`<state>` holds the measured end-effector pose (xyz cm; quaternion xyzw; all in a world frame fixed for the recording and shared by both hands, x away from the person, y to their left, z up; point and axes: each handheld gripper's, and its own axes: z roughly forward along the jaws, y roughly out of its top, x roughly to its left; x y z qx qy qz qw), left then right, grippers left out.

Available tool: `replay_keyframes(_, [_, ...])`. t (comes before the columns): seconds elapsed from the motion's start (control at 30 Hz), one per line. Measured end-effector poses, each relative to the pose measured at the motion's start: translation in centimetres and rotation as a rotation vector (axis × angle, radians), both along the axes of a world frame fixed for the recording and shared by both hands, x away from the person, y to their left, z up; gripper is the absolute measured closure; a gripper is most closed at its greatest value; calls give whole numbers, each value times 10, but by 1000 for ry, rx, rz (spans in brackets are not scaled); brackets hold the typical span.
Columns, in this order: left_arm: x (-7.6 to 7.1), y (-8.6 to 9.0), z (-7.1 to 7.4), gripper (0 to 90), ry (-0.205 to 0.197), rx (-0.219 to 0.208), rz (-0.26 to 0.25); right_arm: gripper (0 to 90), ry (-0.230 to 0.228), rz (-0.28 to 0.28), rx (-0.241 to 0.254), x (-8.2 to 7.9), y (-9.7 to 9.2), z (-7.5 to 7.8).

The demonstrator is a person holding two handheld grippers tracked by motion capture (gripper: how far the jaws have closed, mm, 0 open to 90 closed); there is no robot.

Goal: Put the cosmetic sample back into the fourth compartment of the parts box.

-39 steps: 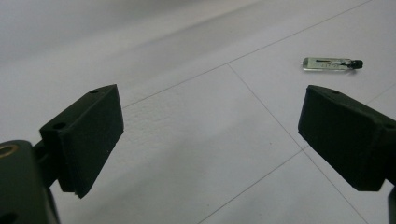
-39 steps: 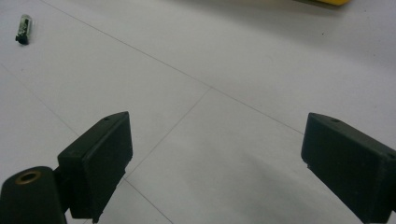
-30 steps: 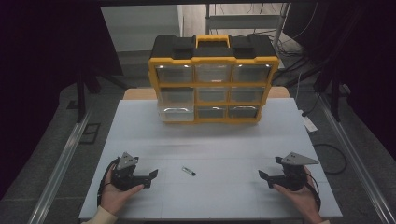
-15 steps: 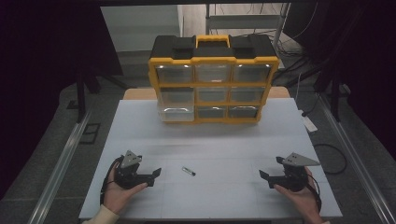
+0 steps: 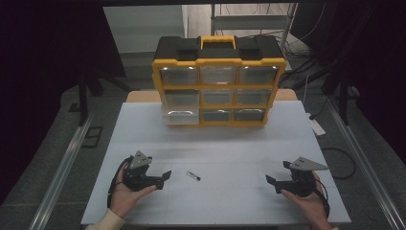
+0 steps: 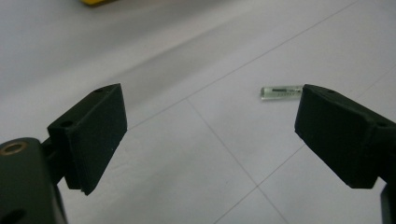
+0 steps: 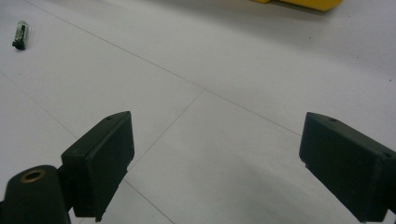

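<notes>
Left gripper, lower left of the high view, shifted slightly right toward the small glass vial lying at lower centre on the white table. Jaws just narrowed a bit, wide apart now, nothing between them. Vial just off the right-hand jaw tip in the left gripper view. Right gripper unchanged at lower right, spread wide, empty. Yellow drawer organizer untouched at upper centre. Likely lining up for a pick.

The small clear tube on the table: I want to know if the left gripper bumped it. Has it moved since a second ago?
No. The small clear tube lies at the same spot below the yellow drawer organizer, apart from the left gripper.
</notes>
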<state>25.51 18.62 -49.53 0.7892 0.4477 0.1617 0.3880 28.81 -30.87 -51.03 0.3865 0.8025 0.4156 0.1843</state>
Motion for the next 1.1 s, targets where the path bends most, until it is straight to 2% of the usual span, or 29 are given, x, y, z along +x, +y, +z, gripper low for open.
replay_keyframes(0.6, [9, -24, 11, 90, 18, 15, -47, 111, 5, -2, -2, 0, -1, 0])
replay_keyframes(1.1, [11, -41, 10, 87, 33, 25, -80, 111, 4, -7, -8, -1, -1, 0])
